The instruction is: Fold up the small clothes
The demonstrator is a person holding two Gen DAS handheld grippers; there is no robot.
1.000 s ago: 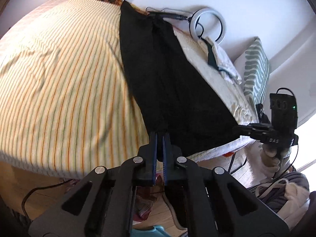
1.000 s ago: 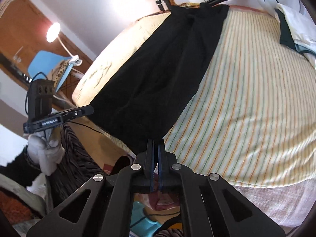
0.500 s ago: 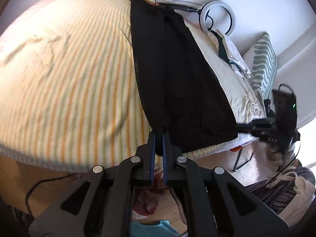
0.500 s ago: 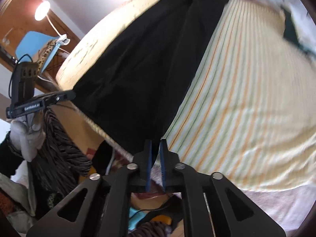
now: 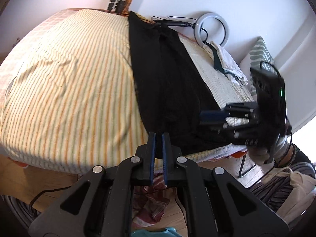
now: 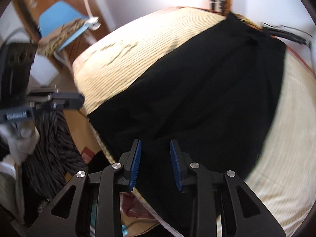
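**Black garment spread on a striped bed, two grippers at its near edge**

Where the frame is widest, a bed (image 5: 65, 90) with a cream sheet striped in orange and green fills the left and centre of the left wrist view. A long black garment (image 5: 167, 86) lies flat across it, running from the upper centre of the frame down to the lower centre, its near hem draped over the bed's edge. In the right wrist view the same garment (image 6: 197, 98) covers the middle of the frame.

At lower centre of the left wrist view, the left gripper (image 5: 158, 136) points at the hem; its jaws stand narrowly apart with nothing between them. The right gripper (image 6: 155, 144) sits at lower centre of its own view, jaws wide, over the hem.

A white ring light (image 5: 214, 29) stands at upper right, above a striped pillow (image 5: 258, 53).
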